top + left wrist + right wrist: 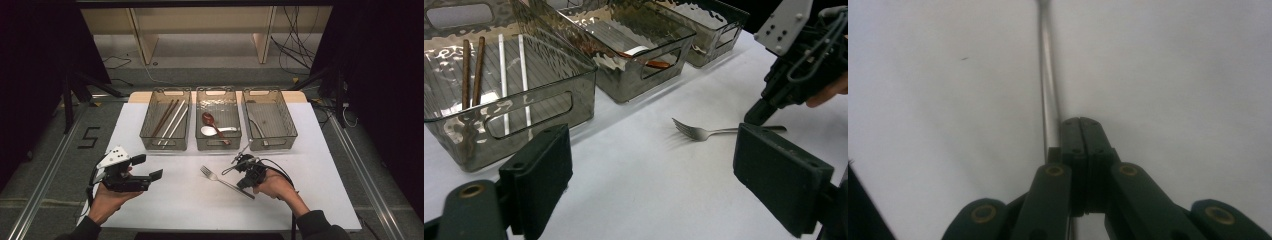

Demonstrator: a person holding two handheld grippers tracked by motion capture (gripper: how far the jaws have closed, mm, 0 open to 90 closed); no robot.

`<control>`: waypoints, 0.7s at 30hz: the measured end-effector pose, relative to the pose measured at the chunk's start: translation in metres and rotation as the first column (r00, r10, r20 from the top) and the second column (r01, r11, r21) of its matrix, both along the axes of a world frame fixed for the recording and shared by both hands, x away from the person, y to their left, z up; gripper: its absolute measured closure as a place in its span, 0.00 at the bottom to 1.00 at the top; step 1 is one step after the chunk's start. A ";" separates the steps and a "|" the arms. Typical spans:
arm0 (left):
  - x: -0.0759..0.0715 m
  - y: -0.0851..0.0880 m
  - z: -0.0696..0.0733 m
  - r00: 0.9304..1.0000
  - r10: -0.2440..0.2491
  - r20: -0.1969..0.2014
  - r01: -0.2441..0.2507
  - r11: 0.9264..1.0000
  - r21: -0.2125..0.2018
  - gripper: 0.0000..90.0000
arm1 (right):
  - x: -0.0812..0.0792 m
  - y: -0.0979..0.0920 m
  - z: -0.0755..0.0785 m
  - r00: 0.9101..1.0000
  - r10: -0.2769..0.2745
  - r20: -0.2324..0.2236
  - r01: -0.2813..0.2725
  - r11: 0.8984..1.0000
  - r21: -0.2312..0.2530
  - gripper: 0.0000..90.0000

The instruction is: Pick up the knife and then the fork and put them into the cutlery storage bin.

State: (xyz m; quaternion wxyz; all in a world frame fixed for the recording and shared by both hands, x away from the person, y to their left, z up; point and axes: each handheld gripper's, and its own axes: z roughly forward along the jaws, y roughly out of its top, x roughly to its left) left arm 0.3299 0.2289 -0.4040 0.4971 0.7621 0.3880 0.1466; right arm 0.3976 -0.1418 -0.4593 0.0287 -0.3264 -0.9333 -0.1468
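Fork (226, 182) lies flat on the white table (165, 210), near-centre, tines pointing far-left, handle running near-right toward the right gripper (244, 181). In the right gripper view the handle (1048, 85) runs straight up just left of the jaws, which are pressed together with nothing between them; the metal passes beside the left pad, looks touching or nearly so, can't tell which. So the fork is not gripped, judging by that. Left gripper (150, 167) hovers at the near-left, well apart from the fork, jaws wide apart and empty; in its own view the fork (704, 132) sits between the two pads farther off, with the right gripper at its handle end. Handling guess: thin steel, light, stiff, smooth and slippery, lying flush on the table so little to get under; likely to skate or spin if nudged sideways. Best hold is probably across the narrow handle around mid-length, pads square to the edges, or tip the end up first. Not fragile. Beyond it, three clear bins in a row at the far side: left bin (148, 135) with brown and white chopsticks (169, 119), middle bin (200, 142) with a brown spoon (212, 125) and a white spoon (212, 131), right bin (290, 127) with a metal piece (259, 129), likely another fork, too small to be sure. Looks like cutlery sorting, so the right bin is the probable target. Floor and shelving behind.
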 end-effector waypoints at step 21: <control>0.000 0.000 0.000 1.000 0.003 0.002 -0.003 1.000 -0.004 0.17 | 0.004 0.041 0.003 0.997 0.063 0.032 -0.061 0.996 -0.071 0.75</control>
